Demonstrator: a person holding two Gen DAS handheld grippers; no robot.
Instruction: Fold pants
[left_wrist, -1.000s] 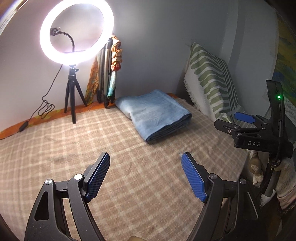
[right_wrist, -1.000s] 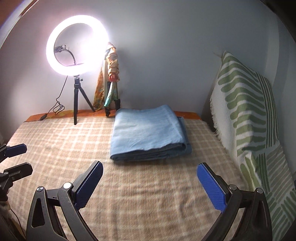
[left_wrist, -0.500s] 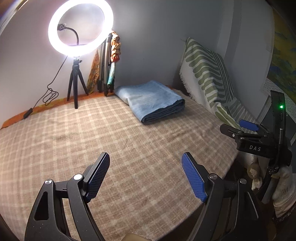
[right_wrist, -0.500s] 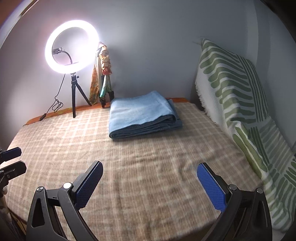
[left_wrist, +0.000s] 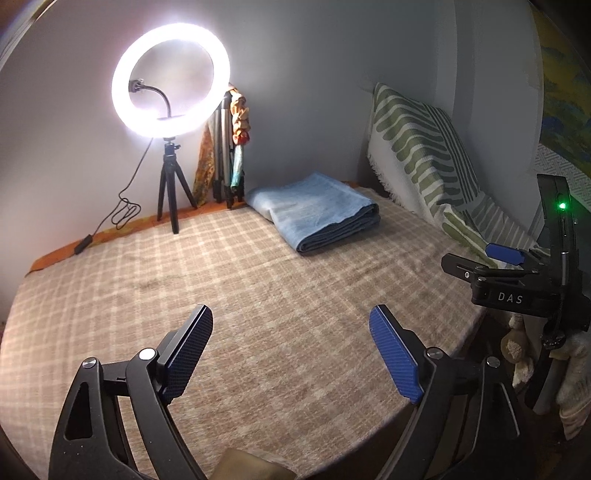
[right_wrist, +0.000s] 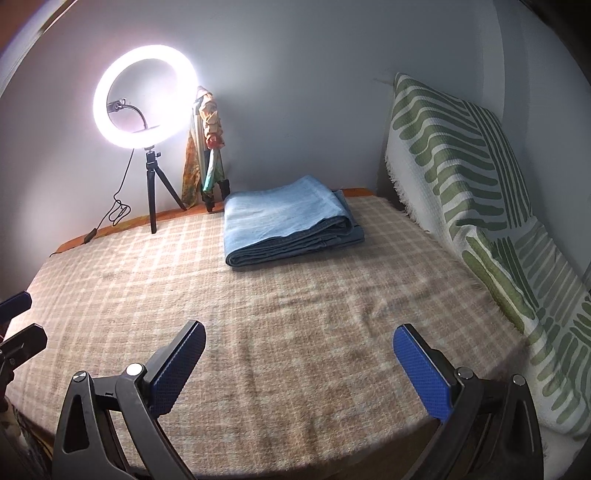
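folded blue pants (right_wrist: 286, 225) are seen lying on a checked blanket (right_wrist: 295, 332) near a ring light (left_wrist: 170, 79), both the left gripper (left_wrist: 291, 349) and right gripper (right_wrist: 299, 363) held spread, empty, well apart from them.

Home bedroom: checked bed blanket (right_wrist: 295, 332), leaf-patterned throw (right_wrist: 461, 166), ring light (left_wrist: 170, 81).

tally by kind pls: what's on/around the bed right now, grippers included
Folded blue pants: 1
Ring light on tripod: 1
Green-striped throw: 1
Spare folded tripod with scarves: 1
Grippers, both open: 2, left gripper, right gripper
Total: 6
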